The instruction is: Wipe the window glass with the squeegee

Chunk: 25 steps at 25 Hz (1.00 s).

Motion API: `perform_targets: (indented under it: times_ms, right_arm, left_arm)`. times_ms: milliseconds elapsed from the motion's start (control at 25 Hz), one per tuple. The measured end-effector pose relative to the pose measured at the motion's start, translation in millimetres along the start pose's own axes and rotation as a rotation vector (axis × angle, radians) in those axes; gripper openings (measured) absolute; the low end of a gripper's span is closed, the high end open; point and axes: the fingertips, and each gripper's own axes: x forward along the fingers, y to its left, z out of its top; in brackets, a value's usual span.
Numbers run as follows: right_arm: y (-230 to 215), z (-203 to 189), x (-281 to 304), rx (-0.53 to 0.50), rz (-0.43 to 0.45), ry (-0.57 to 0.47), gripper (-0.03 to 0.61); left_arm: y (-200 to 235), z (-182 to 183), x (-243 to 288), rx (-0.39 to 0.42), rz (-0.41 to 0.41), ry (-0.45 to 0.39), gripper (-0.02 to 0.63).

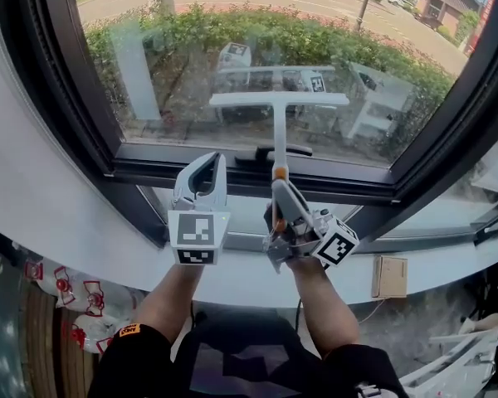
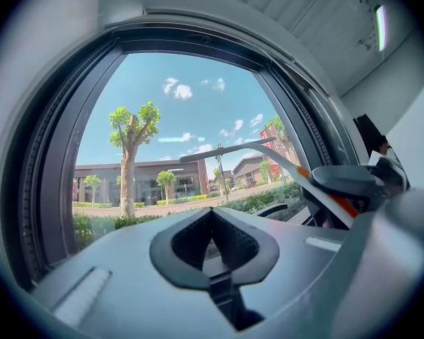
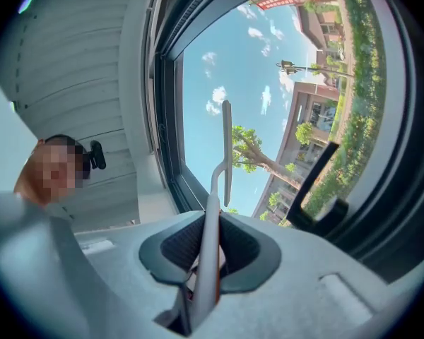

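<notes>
The squeegee (image 1: 278, 99) has a white blade and a thin white handle with an orange collar. Its blade lies level against the window glass (image 1: 191, 48), low on the pane. My right gripper (image 1: 280, 187) is shut on the handle just below the collar, and the handle (image 3: 210, 239) runs up between its dark pads to the blade (image 3: 226, 143). My left gripper (image 1: 218, 159) stands to the left of it, shut on nothing, pointing up at the lower frame. From the left gripper (image 2: 212, 215) view, the squeegee (image 2: 226, 149) crosses the pane at the right.
A black window handle (image 1: 274, 150) sits on the lower frame (image 1: 149, 171) right behind the squeegee's handle. A pale curved sill (image 1: 241, 276) runs below. An open sash (image 1: 481, 172) angles in at the right. Red-and-white bags (image 1: 70, 297) lie at lower left and a tan box (image 1: 389, 276) at lower right.
</notes>
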Motion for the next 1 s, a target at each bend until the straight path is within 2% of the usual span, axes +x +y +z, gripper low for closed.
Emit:
perform_targets:
  times_ms: [240,480,720,1000]
  right_arm:
    - [12,58,5,-0.028,0.064,-0.037,0.044]
    - [8,85,9,-0.005,0.098,-0.035,0.044]
    - [3,83,1,0.008,0.119,-0.011,0.046]
    - [-16,58,-31,0.052,0.073,0.005,0.048]
  left_arm:
    - [-13,52,15,0.039,0.011,-0.095,0.014]
    - [-17,84,25,0.065,0.043,-0.144,0.014]
    - [-22,75,30,0.06,0.065,-0.123,0.015]
    - [-41,30,34,0.023,0.043,-0.036,0.014]
